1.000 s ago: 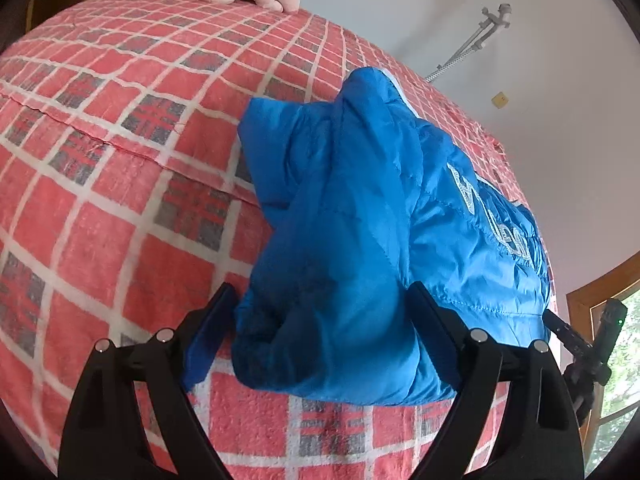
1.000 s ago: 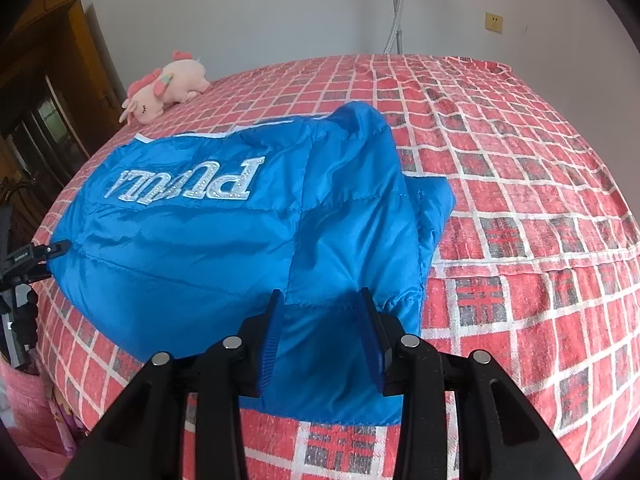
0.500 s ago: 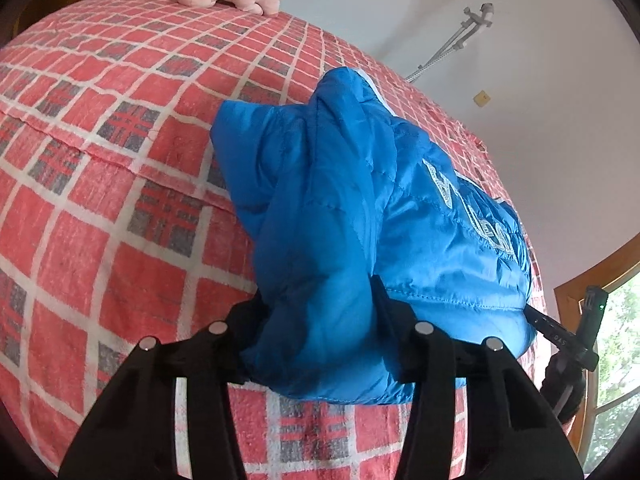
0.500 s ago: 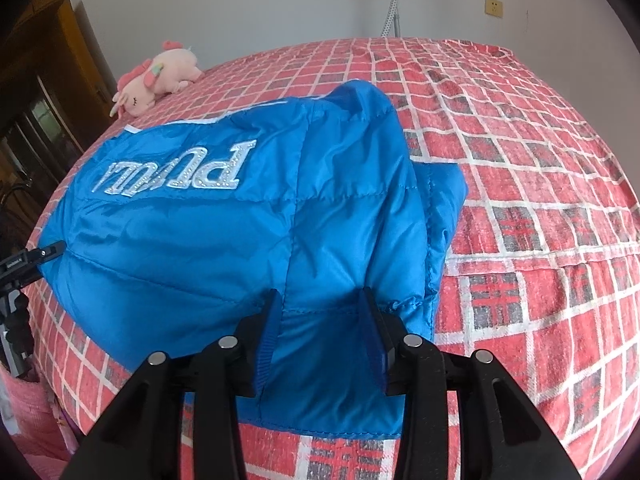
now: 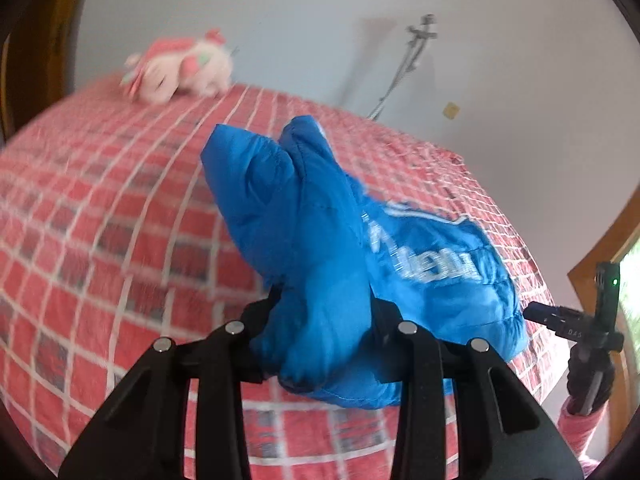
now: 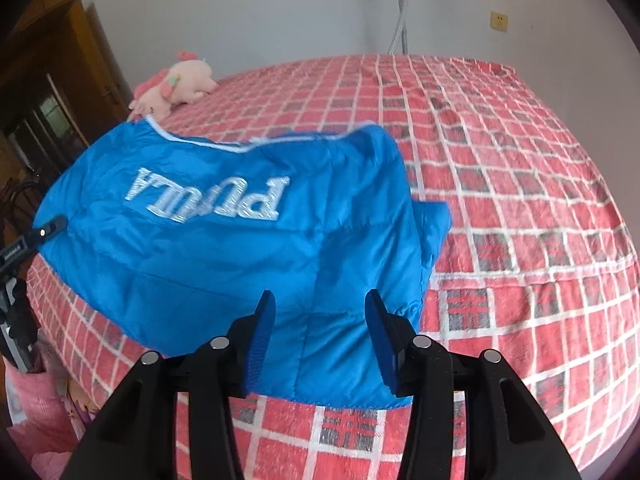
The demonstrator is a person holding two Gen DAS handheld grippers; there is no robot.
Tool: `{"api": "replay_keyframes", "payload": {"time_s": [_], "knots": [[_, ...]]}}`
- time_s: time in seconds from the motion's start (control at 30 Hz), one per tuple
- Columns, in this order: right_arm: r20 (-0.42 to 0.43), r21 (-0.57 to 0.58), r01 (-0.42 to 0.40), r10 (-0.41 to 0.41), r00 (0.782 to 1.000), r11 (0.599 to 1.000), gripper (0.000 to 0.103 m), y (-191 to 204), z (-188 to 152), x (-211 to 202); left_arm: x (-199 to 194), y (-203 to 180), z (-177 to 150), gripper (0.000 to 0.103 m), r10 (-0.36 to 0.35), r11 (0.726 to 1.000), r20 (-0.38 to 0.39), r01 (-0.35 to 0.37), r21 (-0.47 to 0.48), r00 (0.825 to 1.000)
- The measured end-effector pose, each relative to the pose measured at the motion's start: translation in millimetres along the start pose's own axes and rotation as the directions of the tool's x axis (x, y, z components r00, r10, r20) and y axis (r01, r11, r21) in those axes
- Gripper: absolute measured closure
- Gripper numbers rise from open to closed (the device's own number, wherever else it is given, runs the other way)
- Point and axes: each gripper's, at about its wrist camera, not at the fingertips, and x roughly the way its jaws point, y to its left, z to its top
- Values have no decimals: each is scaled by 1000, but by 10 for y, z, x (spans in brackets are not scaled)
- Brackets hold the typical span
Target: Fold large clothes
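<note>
The left gripper (image 5: 324, 320) was clamped on a bunched fold of the blue jacket (image 5: 312, 240), lifting it off the red checked bedspread (image 5: 100, 240). The right gripper (image 6: 320, 320) stood with its jaws apart astride the jacket's (image 6: 224, 256) near hem, squeezing nothing.

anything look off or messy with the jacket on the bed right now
The blue jacket is bunched and lifted at its near edge, squeezed in the left tool. Its silver lettering reads upside down from the right wrist view. No damage visible.
</note>
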Motion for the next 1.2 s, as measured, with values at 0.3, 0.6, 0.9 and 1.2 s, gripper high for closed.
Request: {"api": "replay_keyframes", "payload": {"time_s": [0.3, 0.6, 0.9, 1.2], "knots": [[17, 5, 9, -9, 1000, 1000, 56, -61, 19, -119, 56, -775, 131, 70, -10, 984, 30, 4, 178, 1000], [9, 27, -1, 0, 1000, 1000, 56, -229, -6, -101, 507, -1497, 59, 69, -61, 940, -55, 76, 333, 997], [-8, 44, -6, 7, 1000, 999, 55, -368, -57, -21, 1224, -1891, -259, 63, -115, 901, -227, 198, 385, 967], [-25, 63, -23, 25, 999, 998, 55, -484, -71, 93, 1621, -1834, -471, 63, -127, 904, -303, 236, 356, 945]]}}
